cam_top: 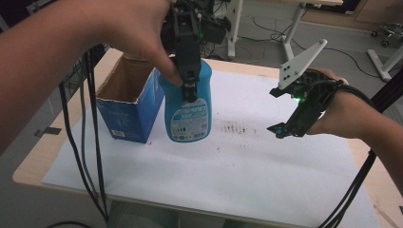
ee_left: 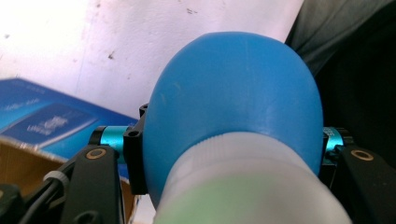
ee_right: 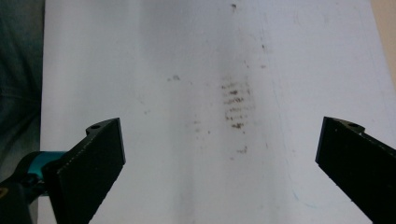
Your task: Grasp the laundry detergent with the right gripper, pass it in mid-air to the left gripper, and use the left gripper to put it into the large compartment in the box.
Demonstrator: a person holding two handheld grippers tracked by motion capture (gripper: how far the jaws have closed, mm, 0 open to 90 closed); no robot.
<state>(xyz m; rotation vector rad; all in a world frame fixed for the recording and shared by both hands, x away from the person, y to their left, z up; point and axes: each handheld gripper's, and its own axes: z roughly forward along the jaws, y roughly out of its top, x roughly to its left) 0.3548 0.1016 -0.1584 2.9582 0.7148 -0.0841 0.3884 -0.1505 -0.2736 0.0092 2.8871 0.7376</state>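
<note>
A blue bottle (cam_top: 187, 114) with a printed label hangs upright just right of an open blue cardboard box (cam_top: 128, 111). My left gripper (cam_top: 190, 90) comes down from above and is shut on the bottle's upper part. In the left gripper view the jaws clamp the blue bottle (ee_left: 233, 93) on both sides, its whitish cap nearest the camera, around my left gripper (ee_left: 229, 156). My right gripper (cam_top: 278, 111) hovers at the right over the white sheet (cam_top: 237, 166), open with nothing in it. The right gripper view shows my right gripper (ee_right: 219, 154) with its jaws wide apart above bare sheet.
The box (ee_left: 42, 121) stands open-topped at the sheet's far left. Dark smudges (cam_top: 237, 128) mark the white sheet (ee_right: 116, 56) between the grippers. Black cables (cam_top: 90, 152) hang down at the left. Beyond the table stand desk legs and floor cables.
</note>
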